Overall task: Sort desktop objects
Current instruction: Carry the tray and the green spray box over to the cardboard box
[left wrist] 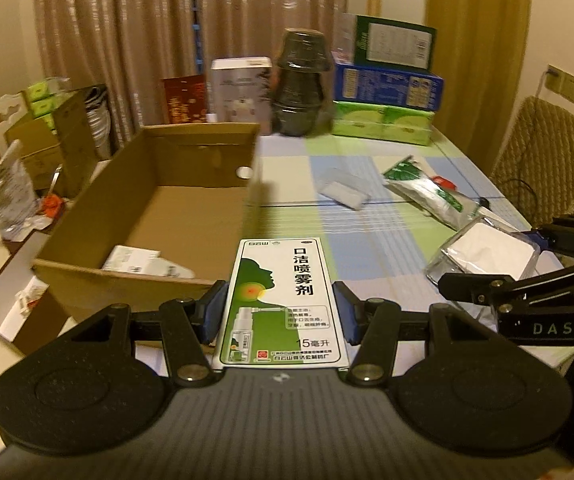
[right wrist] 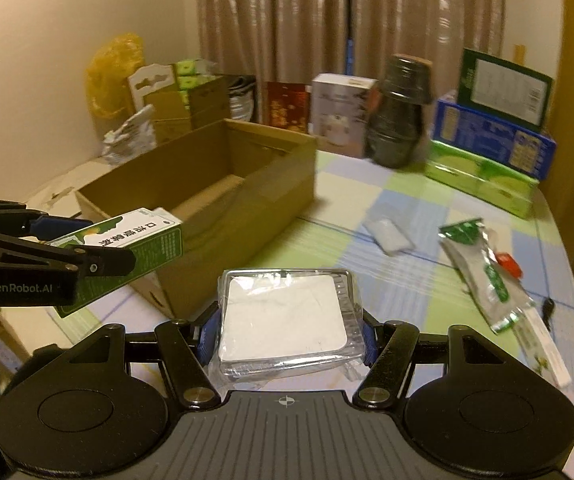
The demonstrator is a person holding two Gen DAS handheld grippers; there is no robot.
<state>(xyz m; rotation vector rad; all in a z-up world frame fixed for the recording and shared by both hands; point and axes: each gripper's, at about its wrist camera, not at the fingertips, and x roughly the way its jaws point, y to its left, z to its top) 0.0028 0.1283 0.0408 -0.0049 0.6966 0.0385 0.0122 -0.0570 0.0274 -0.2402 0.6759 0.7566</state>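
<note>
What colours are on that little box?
White and green spray box, best in the left wrist view.

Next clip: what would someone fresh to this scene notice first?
Both grippers are loaded: the left gripper clamps a green-and-white spray box, and the right gripper grips a clear-wrapped white pack. Ahead on the left of the checked tablecloth stands an open cardboard box, with a few packets loose on the cloth to the right.

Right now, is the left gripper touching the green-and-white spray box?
Touching. The left wrist view shows the left gripper with both blue pads pressed against the sides of the spray box, held off the table.
</note>
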